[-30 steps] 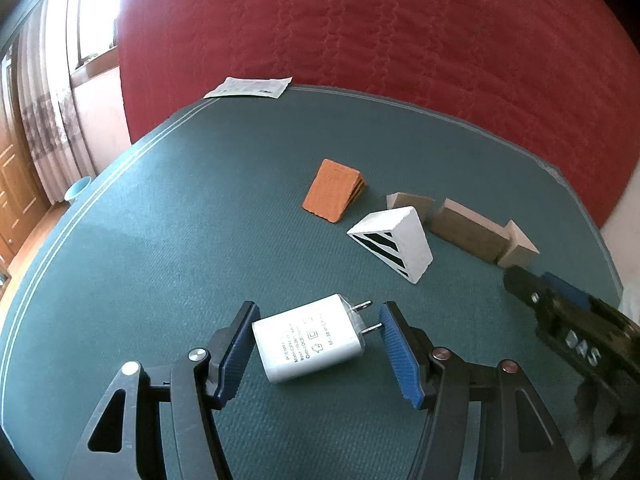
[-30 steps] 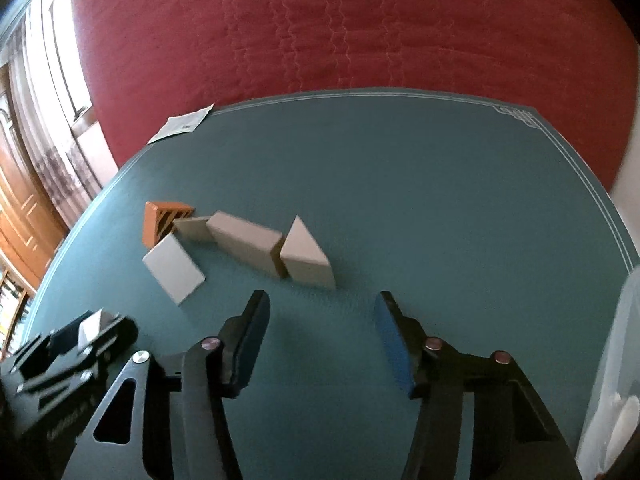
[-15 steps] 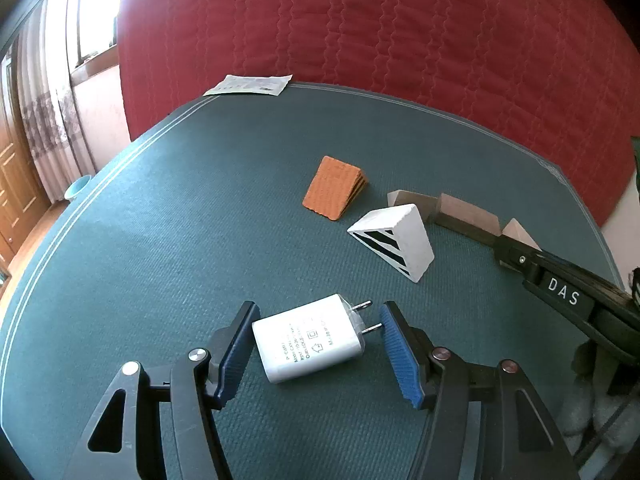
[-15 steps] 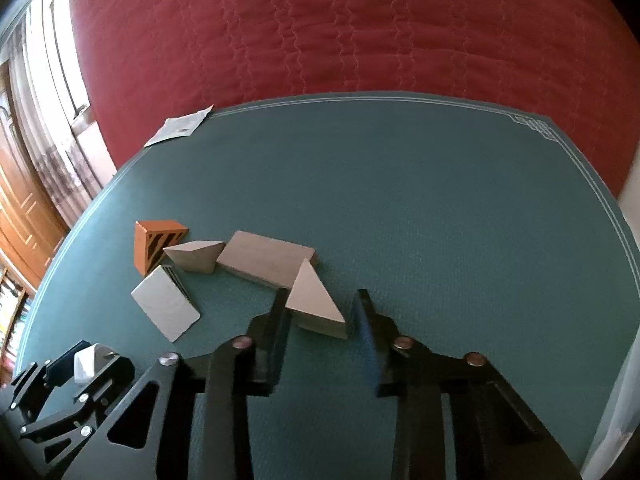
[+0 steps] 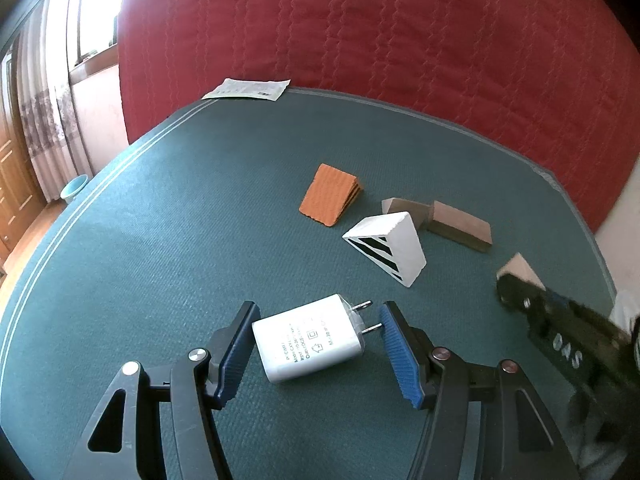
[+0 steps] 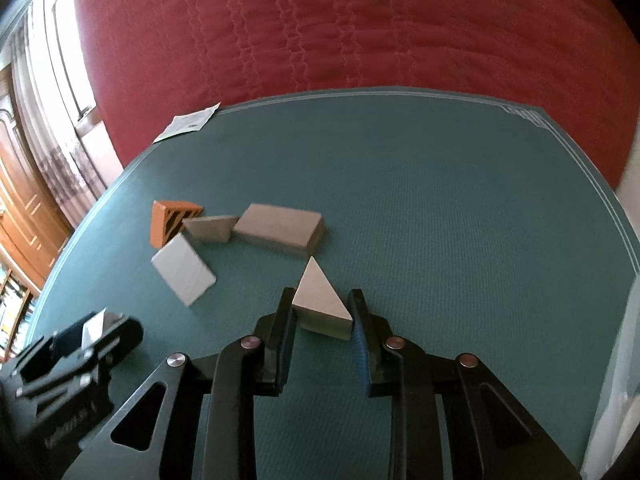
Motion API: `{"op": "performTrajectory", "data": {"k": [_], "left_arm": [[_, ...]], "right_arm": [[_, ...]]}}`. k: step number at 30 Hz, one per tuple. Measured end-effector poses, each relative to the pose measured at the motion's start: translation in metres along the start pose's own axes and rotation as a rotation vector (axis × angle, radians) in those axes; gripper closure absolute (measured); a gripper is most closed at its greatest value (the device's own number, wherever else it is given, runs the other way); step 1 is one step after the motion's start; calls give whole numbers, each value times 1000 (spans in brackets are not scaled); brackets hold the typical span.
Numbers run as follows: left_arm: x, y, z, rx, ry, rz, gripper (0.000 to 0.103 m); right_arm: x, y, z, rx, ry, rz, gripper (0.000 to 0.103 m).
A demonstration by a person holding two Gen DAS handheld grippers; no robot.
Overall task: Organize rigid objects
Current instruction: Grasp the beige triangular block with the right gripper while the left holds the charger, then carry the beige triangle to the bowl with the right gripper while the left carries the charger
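From my seat at the remote end, the left wrist view gave me the table's (image 5: pixel 160 208) left edge first, a pale double line curving away toward a paper slip (image 5: pixel 248 89) that lay at the far rim against the red quilted backdrop (image 5: pixel 400 32). A wide stretch of bare green cloth lay between that edge and the objects. My left gripper (image 5: pixel 316 344) was spread around the white charger (image 5: pixel 308 338), which lay flat on the cloth; the left pad sat right at its body and the right pad just off the prong tips, so I could not call it a pinch. Beyond it stood the orange wedge (image 5: pixel 330 196), then the white striped wedge (image 5: pixel 386 246), a small tan wedge (image 5: pixel 404 208) and the tan rectangular block (image 5: pixel 460 224) just beside it. Further right, my right gripper (image 6: pixel 322 312) had just been closing, and its fingers were pinching the tan triangular block (image 6: pixel 320 304), which sat apart from the rectangular block, nearer to me. To the right of it the right wrist view showed open cloth all the way to the table's right edge and far corner.
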State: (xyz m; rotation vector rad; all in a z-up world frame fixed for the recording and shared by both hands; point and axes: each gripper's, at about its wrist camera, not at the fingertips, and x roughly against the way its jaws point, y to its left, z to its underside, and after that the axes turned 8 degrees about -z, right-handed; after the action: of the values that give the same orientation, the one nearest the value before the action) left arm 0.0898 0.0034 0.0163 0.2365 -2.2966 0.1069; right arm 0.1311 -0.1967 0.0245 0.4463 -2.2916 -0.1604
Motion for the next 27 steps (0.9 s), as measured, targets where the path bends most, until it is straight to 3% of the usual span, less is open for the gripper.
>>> {"op": "performTrajectory", "data": {"k": [27], "left_arm": [[19, -23, 6, -47, -31, 50, 38]], "right_arm": [[89, -3, 72, -97, -41, 1, 76]]}}
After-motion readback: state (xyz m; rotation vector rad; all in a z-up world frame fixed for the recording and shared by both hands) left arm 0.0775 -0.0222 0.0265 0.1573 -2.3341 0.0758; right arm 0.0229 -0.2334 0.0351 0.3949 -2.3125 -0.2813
